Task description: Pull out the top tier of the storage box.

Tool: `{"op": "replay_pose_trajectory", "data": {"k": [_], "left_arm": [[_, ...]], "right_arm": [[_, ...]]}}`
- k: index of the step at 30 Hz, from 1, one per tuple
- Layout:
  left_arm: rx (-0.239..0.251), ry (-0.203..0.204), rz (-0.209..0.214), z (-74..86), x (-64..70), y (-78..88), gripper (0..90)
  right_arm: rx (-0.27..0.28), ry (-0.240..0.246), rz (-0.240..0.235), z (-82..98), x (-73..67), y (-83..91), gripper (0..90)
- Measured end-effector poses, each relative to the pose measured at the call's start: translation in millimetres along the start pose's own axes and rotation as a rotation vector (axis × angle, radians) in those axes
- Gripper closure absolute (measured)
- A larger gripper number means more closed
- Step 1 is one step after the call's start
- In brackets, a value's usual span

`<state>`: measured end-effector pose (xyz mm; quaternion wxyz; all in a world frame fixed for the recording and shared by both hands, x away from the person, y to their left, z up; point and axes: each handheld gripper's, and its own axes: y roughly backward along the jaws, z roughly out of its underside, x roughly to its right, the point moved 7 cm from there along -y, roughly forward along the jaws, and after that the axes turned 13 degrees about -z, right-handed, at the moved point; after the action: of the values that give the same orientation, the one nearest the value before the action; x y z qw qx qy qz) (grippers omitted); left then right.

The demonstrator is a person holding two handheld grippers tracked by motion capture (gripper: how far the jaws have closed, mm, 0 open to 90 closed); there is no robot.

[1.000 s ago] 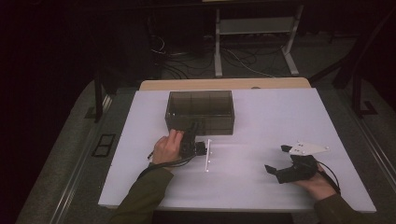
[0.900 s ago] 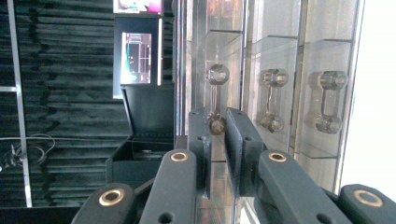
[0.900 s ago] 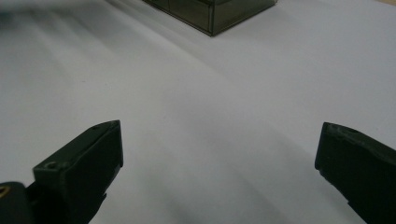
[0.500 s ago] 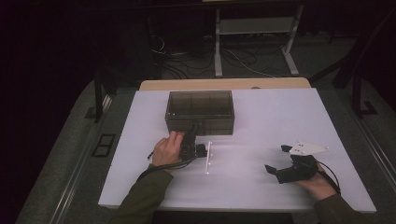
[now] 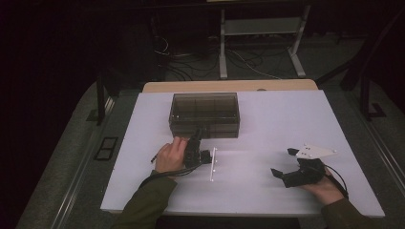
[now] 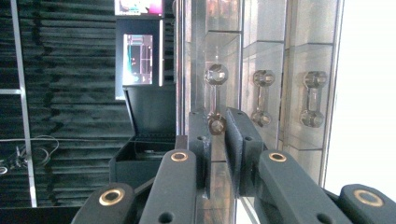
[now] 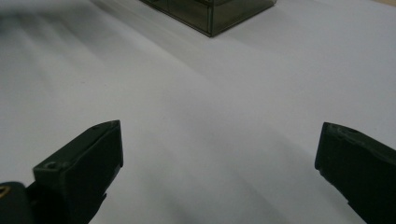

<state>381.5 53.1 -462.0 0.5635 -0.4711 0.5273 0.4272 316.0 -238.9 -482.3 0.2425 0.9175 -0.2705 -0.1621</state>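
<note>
Left gripper (image 5: 206,155): you are holding it just near the box, its fingers (image 6: 200,140) pinched almost shut on a thin clear part with a rounded stud at its end; in the left gripper view that stud is sitting right between the tips.
Strip (image 5: 213,164): a slim white strip is lying on the table just right of your left gripper, running near to far; I cannot tell for sure whether it is the same part you are gripping.
Box (image 5: 204,114): a smoky, see-through lidded box is sitting at the far middle of the table (image 5: 286,119), with dumbbell-shaped latches (image 6: 261,98) showing along its clear wall.
Right gripper (image 5: 286,164): you are resting it at the near right, well apart from the box, fingers (image 7: 84,161) spread wide and holding nothing.
Handling: the clear part is looking light, stiff and slick, and probably brittle; you are likely best gripping it flat across its width near the stud, with gentle pressure so it is not slipping or cracking.
Surface: the table is showing plain, smooth white, so small parts are probably sliding easily.
Room: it is lying dark around you, with cables and a white stand on the floor beyond the far edge, and a lit screen off in the background.
</note>
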Motion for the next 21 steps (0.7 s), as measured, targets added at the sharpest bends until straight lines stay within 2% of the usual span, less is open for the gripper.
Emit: {"op": "replay_pose_trajectory", "data": {"k": [16, 21], "left_arm": [[0.009, 0.008, 0.003, -1.9, -1.2, 12.1, 79.3], [0.028, 0.028, -0.008, -5.1, -4.6, 16.5, 70.0]], "right_arm": [[0.003, 0.001, -0.001, -0.3, 0.1, 0.4, 0.5], [0.003, -0.001, -0.001, -0.2, 0.3, 0.7, 0.5]]}}
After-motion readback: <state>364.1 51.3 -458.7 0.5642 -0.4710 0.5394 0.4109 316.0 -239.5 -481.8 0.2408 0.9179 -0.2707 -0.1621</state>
